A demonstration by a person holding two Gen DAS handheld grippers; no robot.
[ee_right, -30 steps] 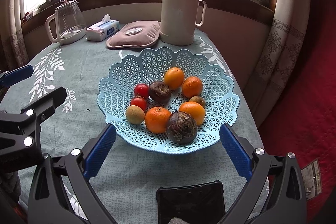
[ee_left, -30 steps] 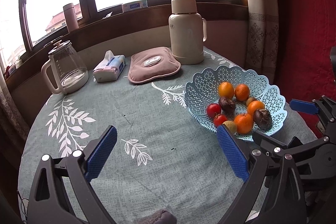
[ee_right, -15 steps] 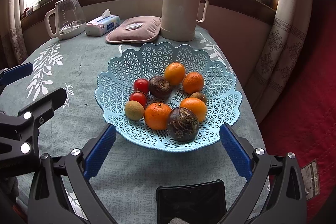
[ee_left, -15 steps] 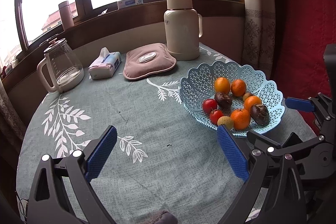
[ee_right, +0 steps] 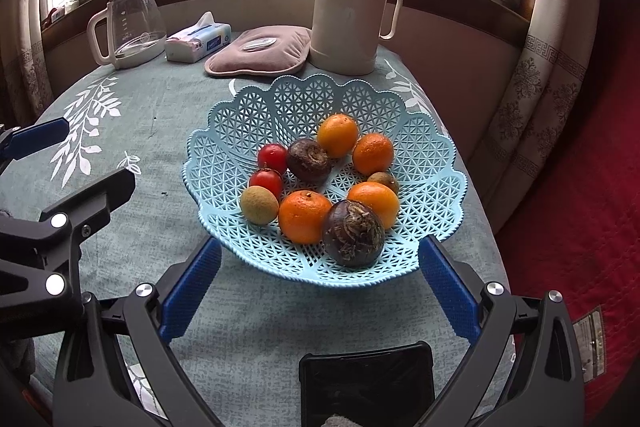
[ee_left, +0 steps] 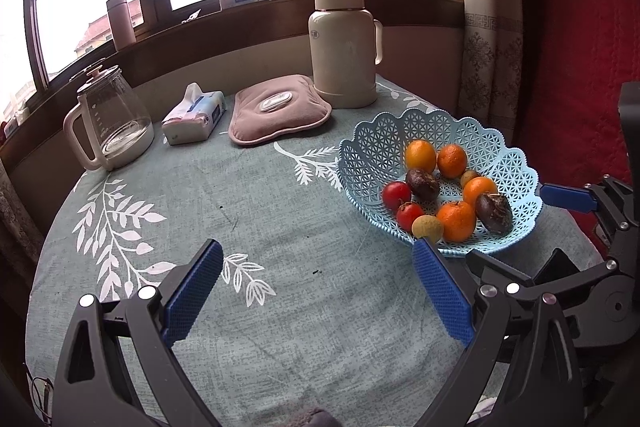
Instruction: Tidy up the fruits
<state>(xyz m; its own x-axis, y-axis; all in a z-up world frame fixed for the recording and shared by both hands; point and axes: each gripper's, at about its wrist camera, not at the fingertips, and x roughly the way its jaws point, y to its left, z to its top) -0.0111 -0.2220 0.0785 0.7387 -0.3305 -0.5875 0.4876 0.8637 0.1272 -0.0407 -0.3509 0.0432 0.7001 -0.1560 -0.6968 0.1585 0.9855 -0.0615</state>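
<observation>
Fruits heaped in blue basket (ee_right: pixel 400 119) at worktop's (ee_left: pixel 280 227) three o'clock, corralled against rolling. Right tongs (ee_right: pixel 320 287) wide, empty, at basket's six o'clock; left tongs (ee_left: pixel 316 283) wide, empty.

Both wrist cameras face the far window; the right sits nearer the shared fruit basket (ee_right: pixel 432 163) (ee_left: pixel 516 163).
</observation>
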